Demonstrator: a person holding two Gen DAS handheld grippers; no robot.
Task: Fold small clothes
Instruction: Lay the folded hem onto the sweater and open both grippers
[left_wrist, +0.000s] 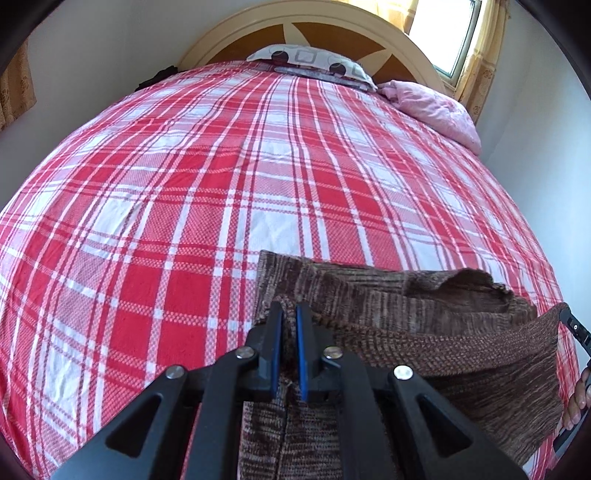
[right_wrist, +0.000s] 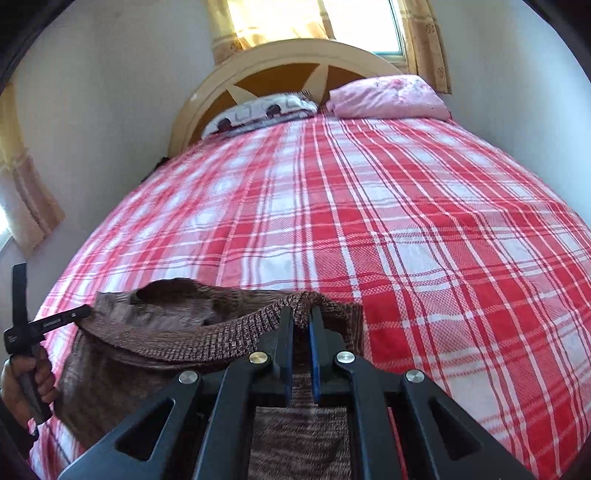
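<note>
A brown knitted garment (left_wrist: 424, 317) is held up over the near end of the bed, its far part lying on the red plaid sheet (left_wrist: 221, 184). My left gripper (left_wrist: 289, 310) is shut on its left edge. My right gripper (right_wrist: 301, 314) is shut on its right ribbed edge (right_wrist: 207, 332). The garment (right_wrist: 155, 332) sags between the two grippers. The right gripper shows at the right edge of the left wrist view (left_wrist: 576, 328); the left gripper shows at the left of the right wrist view (right_wrist: 55, 321), with the person's hand on its handle.
The bed's red plaid sheet (right_wrist: 406, 221) stretches ahead. A patterned pillow (left_wrist: 306, 61) and a pink pillow (left_wrist: 436, 107) lie at the headboard (right_wrist: 288, 62). White walls flank the bed; a curtained window (right_wrist: 314, 18) is behind the headboard.
</note>
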